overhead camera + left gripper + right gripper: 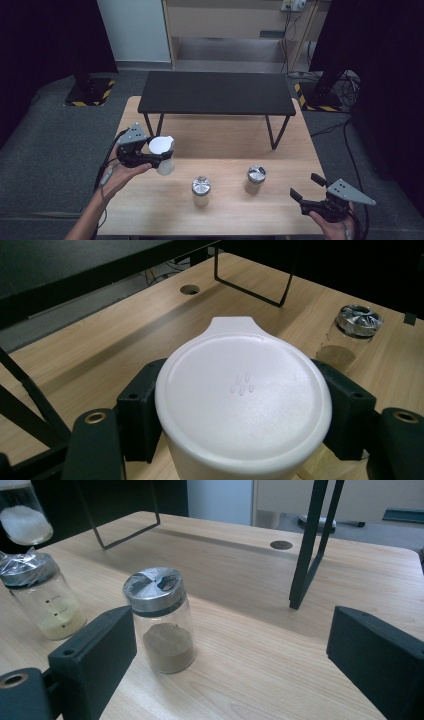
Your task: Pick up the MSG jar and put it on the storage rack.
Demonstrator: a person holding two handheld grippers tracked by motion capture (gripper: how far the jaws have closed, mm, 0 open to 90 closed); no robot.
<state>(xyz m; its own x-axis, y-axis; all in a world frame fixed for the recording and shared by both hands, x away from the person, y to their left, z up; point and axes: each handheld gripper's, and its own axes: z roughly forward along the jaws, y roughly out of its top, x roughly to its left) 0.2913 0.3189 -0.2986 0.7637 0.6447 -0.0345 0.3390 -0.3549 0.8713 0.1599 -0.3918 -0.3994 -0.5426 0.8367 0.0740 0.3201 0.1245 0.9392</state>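
Note:
My left gripper is shut on a clear jar with a white lid and holds it above the wooden table at the left, tilted a little. White powder shows in the held jar. Two metal-lidded jars stand upright on the table. One holds brown powder, the other yellow powder. My right gripper is open at the table's front right, level with the brown jar and a short way right of it, with nothing between its jaws.
A low black shelf on thin metal legs stands across the back of the table. Two cable holes lie in the tabletop. Dark carpet and black stands surround the table.

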